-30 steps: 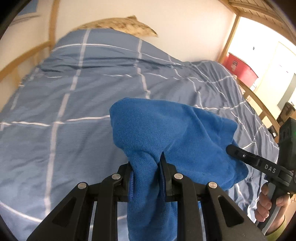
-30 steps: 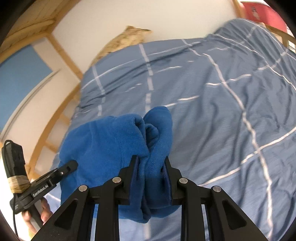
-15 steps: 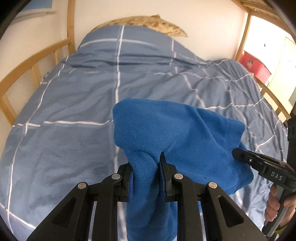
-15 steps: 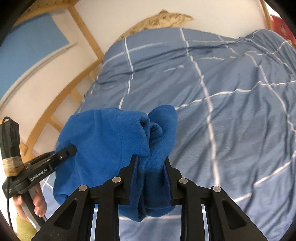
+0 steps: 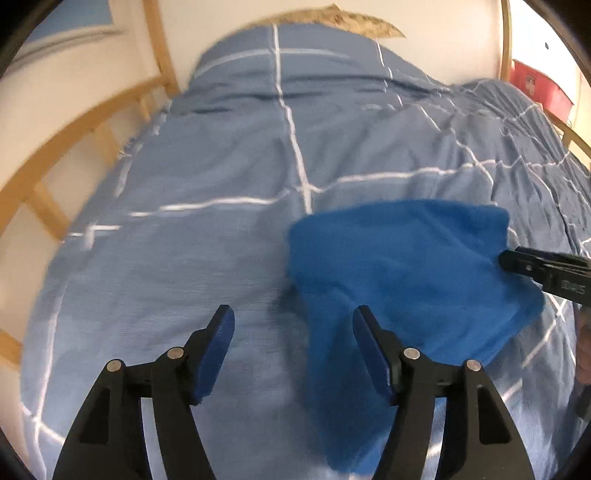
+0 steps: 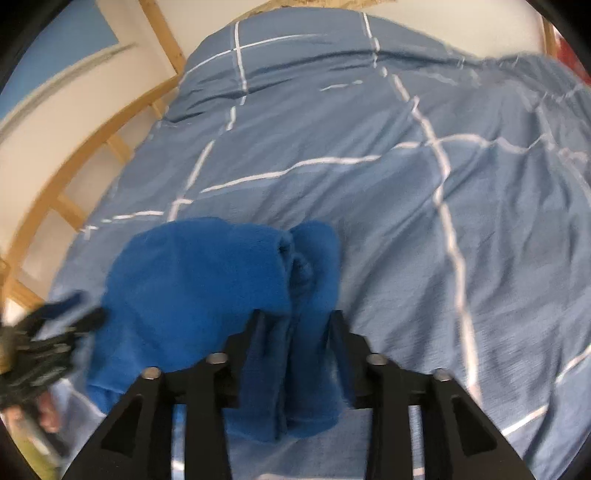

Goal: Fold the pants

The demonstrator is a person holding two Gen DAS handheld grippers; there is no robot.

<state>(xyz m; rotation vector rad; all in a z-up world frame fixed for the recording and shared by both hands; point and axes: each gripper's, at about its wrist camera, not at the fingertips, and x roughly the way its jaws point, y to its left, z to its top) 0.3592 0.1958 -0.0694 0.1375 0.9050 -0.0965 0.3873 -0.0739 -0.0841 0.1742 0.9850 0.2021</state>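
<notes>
The bright blue fleece pants [image 5: 406, 273] are bunched into a folded bundle over the blue checked bed. My left gripper [image 5: 291, 325] is open and empty, with the pants just to the right of its right finger. My right gripper [image 6: 295, 325] is shut on a gathered edge of the pants [image 6: 207, 280] and holds them up. The right gripper also shows at the right edge of the left wrist view [image 5: 546, 269]. The left gripper shows blurred at the lower left of the right wrist view [image 6: 55, 325].
The bed has a blue duvet with white lines [image 5: 258, 155]. A wooden bed rail [image 5: 66, 147] runs along the left side. A tan pillow [image 5: 332, 18] lies at the head. A red box [image 5: 543, 88] stands beyond the bed at the right.
My left gripper has opened and let go of the pants, then shifted left. The right gripper still holds the pants, now lower toward the bed.
</notes>
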